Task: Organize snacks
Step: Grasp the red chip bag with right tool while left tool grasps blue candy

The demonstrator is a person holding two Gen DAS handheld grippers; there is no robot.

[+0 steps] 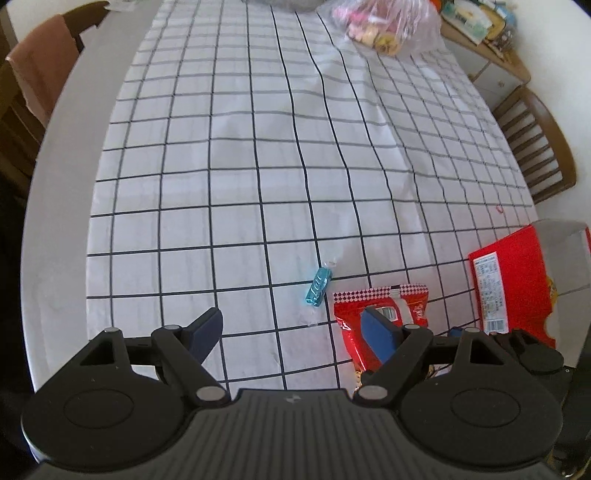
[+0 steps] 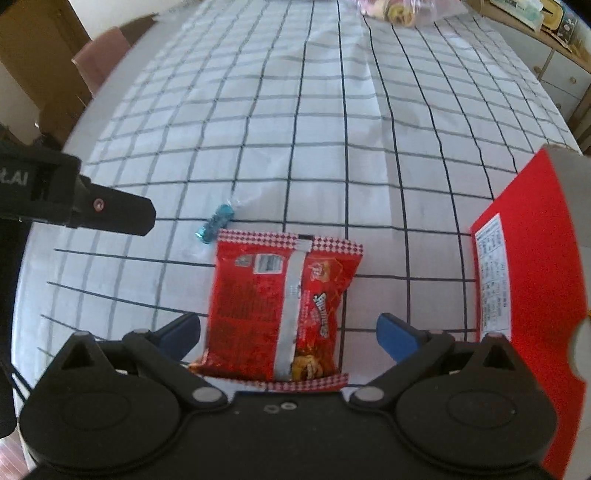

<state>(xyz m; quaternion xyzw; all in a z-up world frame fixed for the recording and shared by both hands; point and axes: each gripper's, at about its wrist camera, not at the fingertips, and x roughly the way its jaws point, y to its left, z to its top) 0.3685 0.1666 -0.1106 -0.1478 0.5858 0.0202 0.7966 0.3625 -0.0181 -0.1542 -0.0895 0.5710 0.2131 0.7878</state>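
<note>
Not much is done yet: red snack bag [image 2: 280,306] and blue candy [image 1: 317,287] lie outside my red box [image 2: 532,295]. Both my right gripper [image 2: 288,332] and left gripper [image 1: 295,328] are wide apart, holding nothing.

Your table [image 1: 55,206] wears a grid cloth [image 2: 295,129]. Between your right jaws lies a red packet [image 2: 280,306], seam up. Just past its far left corner, ahead of your left jaws, lies a blue candy [image 1: 317,287]. Right of the right jaws stands a red box [image 2: 532,295]. Far ahead sits a bag [image 1: 388,26].
</note>
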